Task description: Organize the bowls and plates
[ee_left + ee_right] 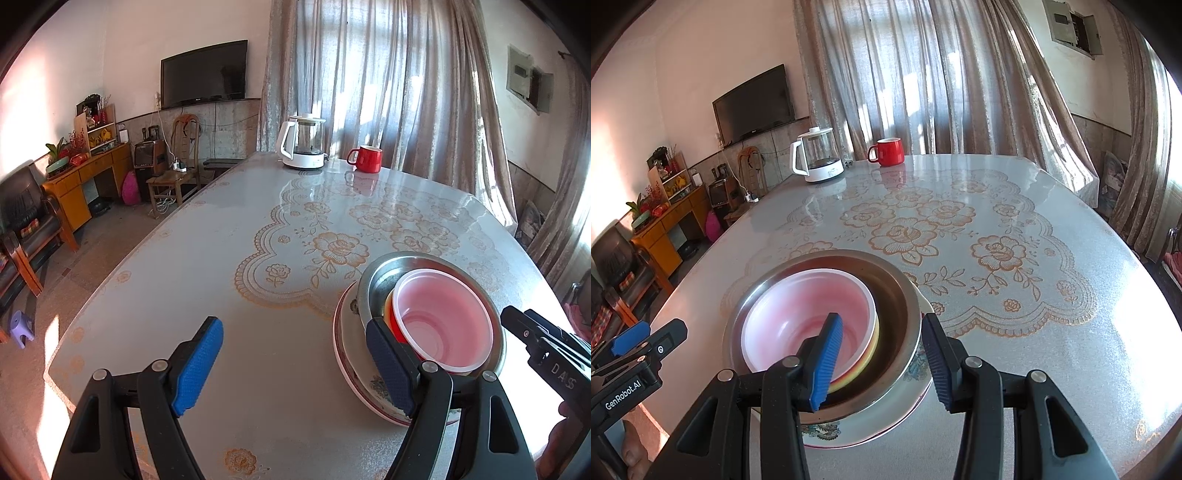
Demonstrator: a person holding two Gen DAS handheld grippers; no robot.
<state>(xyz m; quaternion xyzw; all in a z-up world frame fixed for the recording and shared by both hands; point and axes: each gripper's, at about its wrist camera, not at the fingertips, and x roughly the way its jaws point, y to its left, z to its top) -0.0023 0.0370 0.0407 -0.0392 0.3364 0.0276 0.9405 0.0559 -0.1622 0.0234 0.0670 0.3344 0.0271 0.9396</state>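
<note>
On the desk (1015, 332), a pink plastic bowl (809, 317) sits nested in a steel bowl (897, 295), on a floral plate (857, 428). The right claw (882, 358) gapes wide, seemingly straddling the steel rim. The left claw (295, 369) hangs open beside the stack.

The big bowl (905, 295) is shiny metal. Inside it sits a smooth plastic bowl (809, 317) — pink inside. The plate (871, 424) underneath looks glossy, like china. The table cover (1071, 332) is shiny plastic — far off, soft cloth curtains (923, 74).
</note>
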